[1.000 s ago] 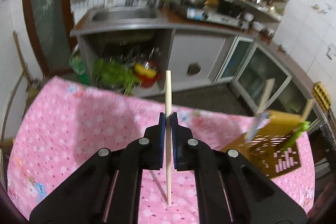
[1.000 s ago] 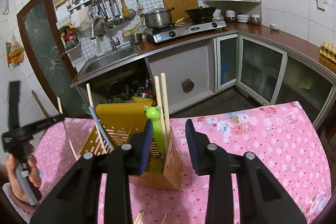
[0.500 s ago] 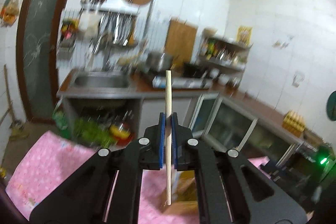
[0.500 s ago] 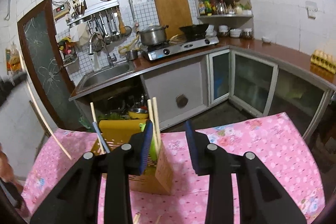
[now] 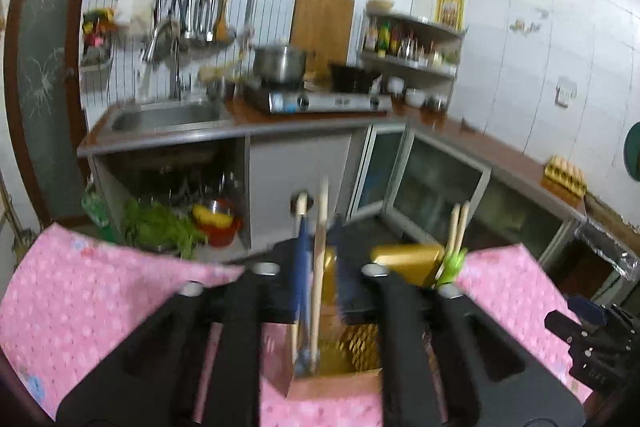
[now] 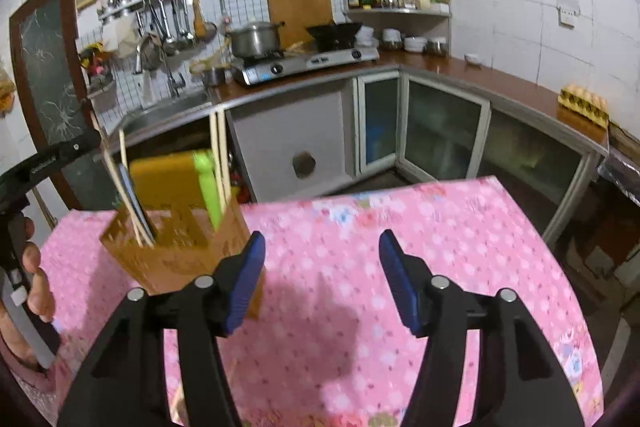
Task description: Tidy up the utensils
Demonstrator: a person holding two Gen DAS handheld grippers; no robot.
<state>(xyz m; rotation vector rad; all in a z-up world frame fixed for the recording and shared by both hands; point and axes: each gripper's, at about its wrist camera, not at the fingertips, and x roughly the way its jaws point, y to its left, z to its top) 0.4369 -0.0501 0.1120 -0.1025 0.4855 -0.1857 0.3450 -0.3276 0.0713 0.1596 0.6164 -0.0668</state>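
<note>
my left claw (image 5: 318,267) has just opened, one wooden chopstick (image 5: 319,263) loose between its jaws above the perforated holder (image 5: 360,347); my right claw (image 6: 322,279) has just spread, empty.

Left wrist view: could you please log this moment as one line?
left gripper: open, just opening, chopstick between jaws over holder | right gripper: open, empty | stage: dropping chopstick

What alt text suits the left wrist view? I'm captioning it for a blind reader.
The left gripper, jaws just opened, hangs over a wooden utensil holder on a pink tablecloth; a chopstick stands loose between them, reaching down into the holder.
</note>
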